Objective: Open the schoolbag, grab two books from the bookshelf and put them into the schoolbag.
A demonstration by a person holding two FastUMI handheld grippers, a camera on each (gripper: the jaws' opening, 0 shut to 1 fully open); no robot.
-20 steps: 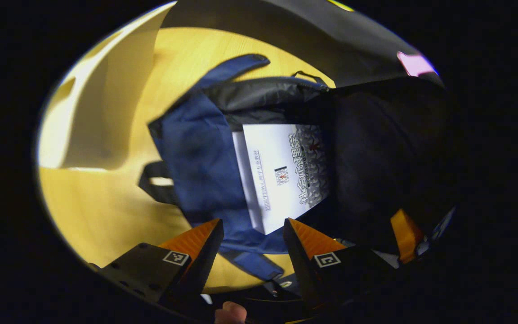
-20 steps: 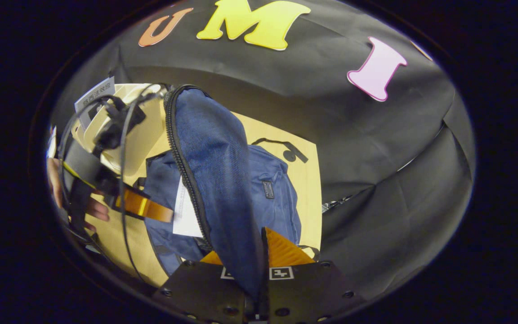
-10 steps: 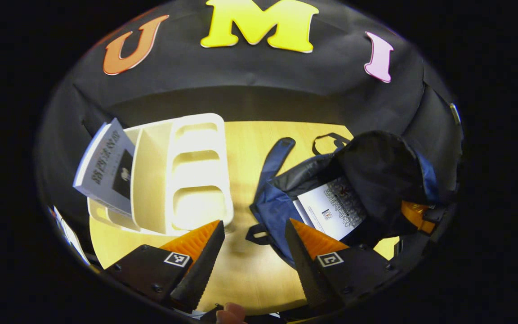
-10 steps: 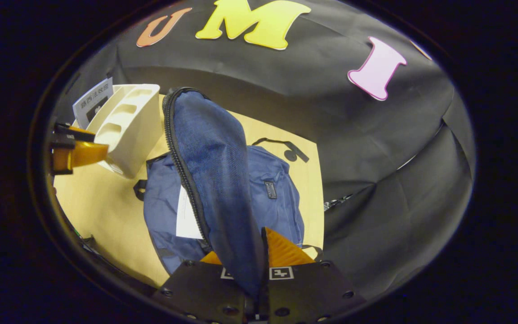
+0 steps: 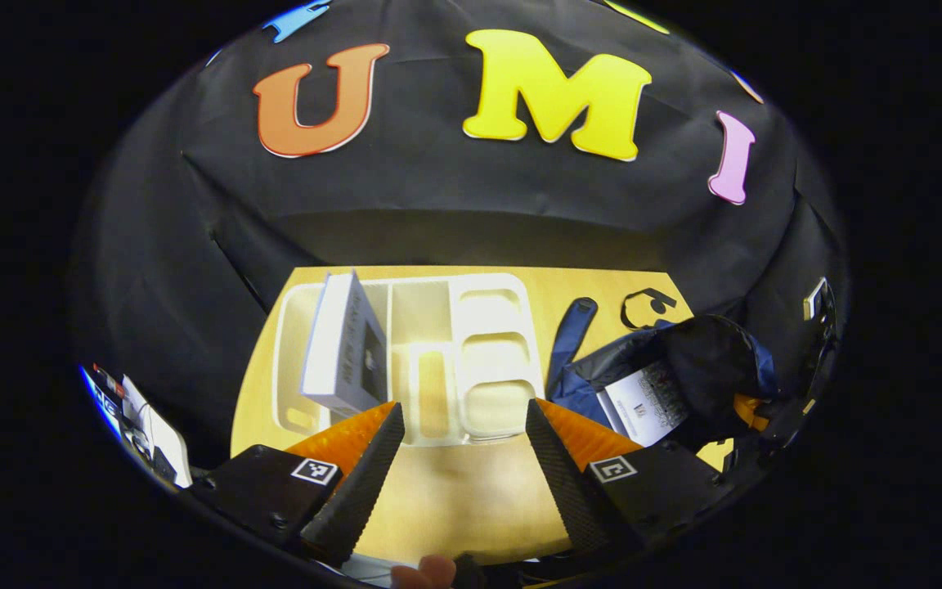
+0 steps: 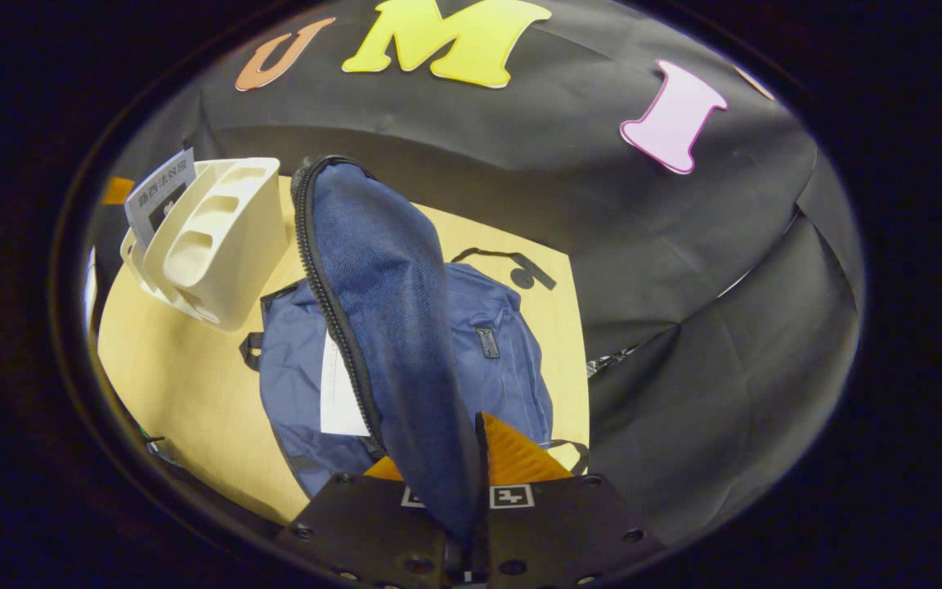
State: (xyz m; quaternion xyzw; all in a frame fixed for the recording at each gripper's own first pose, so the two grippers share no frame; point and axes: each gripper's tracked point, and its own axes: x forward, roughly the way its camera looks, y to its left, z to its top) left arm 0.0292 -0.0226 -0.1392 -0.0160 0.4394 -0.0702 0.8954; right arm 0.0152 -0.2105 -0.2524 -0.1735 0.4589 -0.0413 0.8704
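Left tool spread wide, holding nothing, above the worktop's near edge, facing the shelf. One book leans in the shelf's left slot. Right tool clamped on the bag's flap, holding it up. Another book lies inside the open bag, mid-worktop, right of the shelf in the left gripper view.

From the left gripper view, bare table lies open at 12 o'clock up to the bookshelf. A leaning book blocks at 11 o'clock. At 2 o'clock the schoolbag mouth gapes, its flap held up, a book already filling part.
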